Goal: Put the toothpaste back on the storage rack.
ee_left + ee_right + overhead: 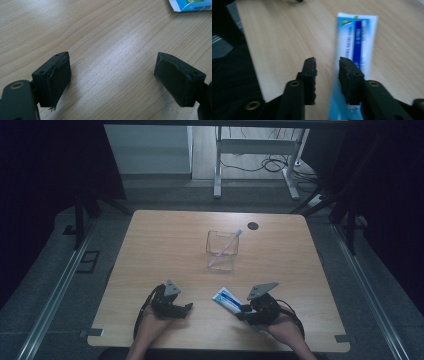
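The wooden surface [165, 245] lies pale and rectangular in the high view, with a dark floor and the legs of another desk beyond its far edge. Near its middle stands a clear cup [221, 251] with a thin stick [227, 246] leaning in it, top toward the far right; a small black disc [253, 225] sits behind it near the far edge.

The tube [228, 300], white and blue, lies flat near the front edge, right of centre. In the high view its long axis runs diagonally, the flat crimped end toward the far left and the near end under the right gripper [248, 312]. The right gripper view adds the blue printed stripe and shows the tube [357, 47] running straight away along the fingers [348, 75], which stand narrow; the right one overlaps the tube's left edge, and whether the pads press on it cannot be told through the blur. The left gripper view catches just the tube's corner [191, 5] at its top right.

The left gripper [186, 309] rests low on the surface left of centre, pointing right toward the tube, forearm entering from the bottom. Its own view shows the fingers [56, 80] wide apart over bare wood. The right forearm also comes from below, its gripper angled toward the left.
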`<state>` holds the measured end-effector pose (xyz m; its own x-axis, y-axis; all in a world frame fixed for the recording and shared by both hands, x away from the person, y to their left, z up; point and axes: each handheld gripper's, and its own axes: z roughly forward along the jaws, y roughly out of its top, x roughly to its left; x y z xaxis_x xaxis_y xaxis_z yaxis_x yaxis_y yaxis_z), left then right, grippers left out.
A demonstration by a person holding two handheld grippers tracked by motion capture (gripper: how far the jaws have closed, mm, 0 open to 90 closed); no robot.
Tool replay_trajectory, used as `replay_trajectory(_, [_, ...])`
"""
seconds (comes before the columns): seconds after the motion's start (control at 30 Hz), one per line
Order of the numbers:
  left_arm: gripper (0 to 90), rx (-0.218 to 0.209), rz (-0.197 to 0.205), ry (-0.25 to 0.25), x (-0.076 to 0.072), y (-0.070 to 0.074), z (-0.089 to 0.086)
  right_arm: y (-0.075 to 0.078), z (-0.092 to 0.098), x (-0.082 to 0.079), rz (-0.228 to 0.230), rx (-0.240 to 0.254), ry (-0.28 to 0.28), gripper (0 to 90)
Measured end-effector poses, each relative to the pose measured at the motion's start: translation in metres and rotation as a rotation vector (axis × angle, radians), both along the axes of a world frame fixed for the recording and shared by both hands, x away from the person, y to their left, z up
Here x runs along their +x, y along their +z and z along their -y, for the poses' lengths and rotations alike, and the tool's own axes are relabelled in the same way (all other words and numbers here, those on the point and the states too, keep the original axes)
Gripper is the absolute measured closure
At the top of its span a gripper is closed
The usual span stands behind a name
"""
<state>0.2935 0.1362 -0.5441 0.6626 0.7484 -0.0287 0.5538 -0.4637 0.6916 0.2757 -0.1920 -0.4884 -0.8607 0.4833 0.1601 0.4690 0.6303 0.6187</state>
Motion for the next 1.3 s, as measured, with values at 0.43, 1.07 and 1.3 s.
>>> replay_trajectory(0.43, [14.2,0.000,0.000,0.000,0.000,0.000,0.000,-0.015,-0.008,0.000,-0.063,-0.100,0.015,85.4])
replay_trajectory(1.07, [14.3,0.000,0.000,0.001,0.000,0.000,0.000,-0.016,-0.001,0.025,-0.023,-0.089,-0.069,86.4])
replay_trajectory(1.3, [14.3,-0.001,0.000,0.001,0.000,0.000,0.000,-0.016,0.002,0.033,0.001,-0.110,-0.092,86.2])
